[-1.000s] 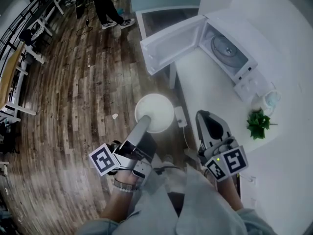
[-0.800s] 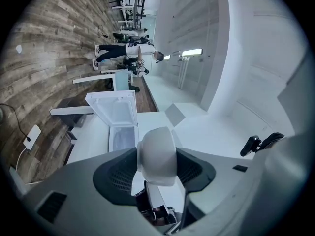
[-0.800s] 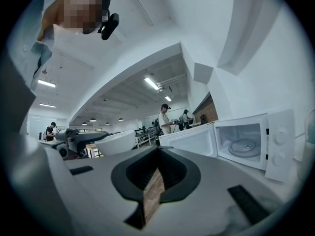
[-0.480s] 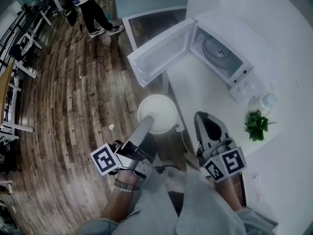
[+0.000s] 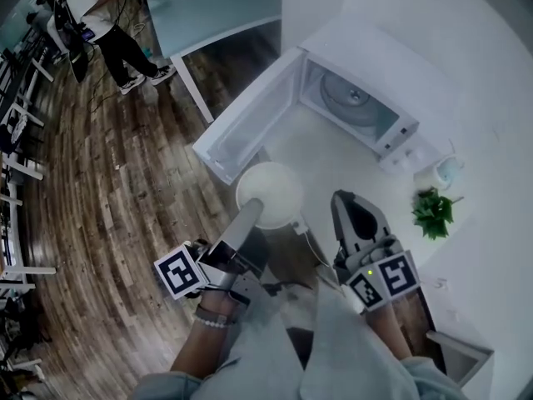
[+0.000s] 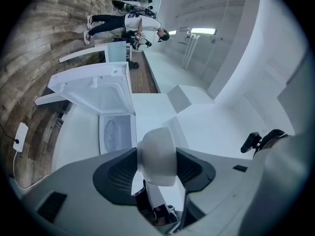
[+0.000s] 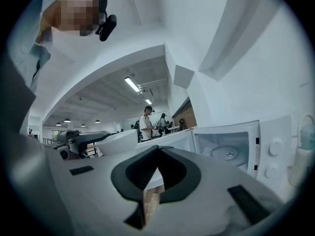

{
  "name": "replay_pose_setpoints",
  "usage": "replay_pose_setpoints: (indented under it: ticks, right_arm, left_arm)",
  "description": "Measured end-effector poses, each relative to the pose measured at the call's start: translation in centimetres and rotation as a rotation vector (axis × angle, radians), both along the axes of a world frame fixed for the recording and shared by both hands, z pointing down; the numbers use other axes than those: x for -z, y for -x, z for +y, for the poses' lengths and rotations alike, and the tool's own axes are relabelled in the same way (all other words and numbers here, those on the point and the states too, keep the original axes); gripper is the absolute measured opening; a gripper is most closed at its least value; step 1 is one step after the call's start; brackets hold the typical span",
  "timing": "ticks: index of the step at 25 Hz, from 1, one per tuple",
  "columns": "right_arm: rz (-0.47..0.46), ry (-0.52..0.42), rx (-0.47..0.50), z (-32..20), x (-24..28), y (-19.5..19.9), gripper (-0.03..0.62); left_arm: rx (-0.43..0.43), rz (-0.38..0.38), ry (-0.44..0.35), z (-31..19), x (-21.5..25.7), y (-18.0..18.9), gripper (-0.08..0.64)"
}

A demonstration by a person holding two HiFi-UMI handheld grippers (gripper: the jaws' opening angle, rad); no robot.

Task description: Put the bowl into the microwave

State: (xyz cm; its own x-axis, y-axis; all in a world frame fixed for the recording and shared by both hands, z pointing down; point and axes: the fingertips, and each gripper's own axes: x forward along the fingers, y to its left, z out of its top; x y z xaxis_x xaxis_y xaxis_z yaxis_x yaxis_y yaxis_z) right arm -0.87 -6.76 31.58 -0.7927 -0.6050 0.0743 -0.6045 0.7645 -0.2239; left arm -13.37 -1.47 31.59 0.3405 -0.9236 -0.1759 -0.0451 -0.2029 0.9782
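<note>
A white bowl (image 5: 269, 193) hangs in the air just off the counter's front edge, clamped at its rim by my left gripper (image 5: 254, 208). In the left gripper view the bowl (image 6: 157, 155) fills the gap between the dark pads, seen edge-on. The white microwave (image 5: 358, 98) stands on the counter ahead with its door (image 5: 246, 128) swung wide to the left and its glass turntable (image 5: 346, 97) bare. The same microwave (image 7: 231, 151) shows at the right of the right gripper view. My right gripper (image 5: 354, 211) hovers over the counter beside the bowl, shut and holding nothing.
A small green plant (image 5: 433, 212) and a pale bottle (image 5: 437, 173) stand on the white counter (image 5: 333, 165) right of the microwave. A white adapter and cable (image 5: 301, 227) lie near the counter's edge. A person (image 5: 104, 23) stands far off on the wood floor by a light-blue table (image 5: 208, 7).
The open microwave and counter have slid nearer and toward the middle of the head view. The bowl now sits closer to the open door. Both grippers keep their poses.
</note>
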Motion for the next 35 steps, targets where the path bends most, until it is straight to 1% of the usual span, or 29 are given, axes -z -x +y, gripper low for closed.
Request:
replay_pose_setpoints:
  ticks: [9,15,20,27,32,35]
  right_arm:
    - [0.02,-0.011,-0.144,-3.3,0.1,1.5,0.002]
    - [0.037,-0.024,-0.236,-4.3,-0.1,2.0,0.002]
    - [0.045,-0.031,-0.3,-4.4,-0.2,2.1,0.003]
    - [0.059,-0.022,-0.367,-3.5,-0.8,0.8,0.003]
    - [0.078,-0.033,-0.381,-3.6,-1.0,0.3,0.003]
    - [0.071,-0.05,-0.398,-4.3,-0.6,-0.4,0.003]
  left_arm:
    - [-0.162,-0.01,0.001,-5.3,-0.2,1.3,0.218]
    - [-0.266,-0.018,0.005,-7.6,-0.8,1.5,0.218]
    - [-0.337,-0.028,0.0,-8.4,-1.0,1.5,0.218]
    - [-0.4,-0.021,-0.004,-9.1,-1.3,0.5,0.218]
    - [-0.416,-0.013,0.003,-9.7,-1.6,-0.4,0.218]
    - [-0.418,-0.011,0.005,-10.4,-1.8,-1.1,0.218]
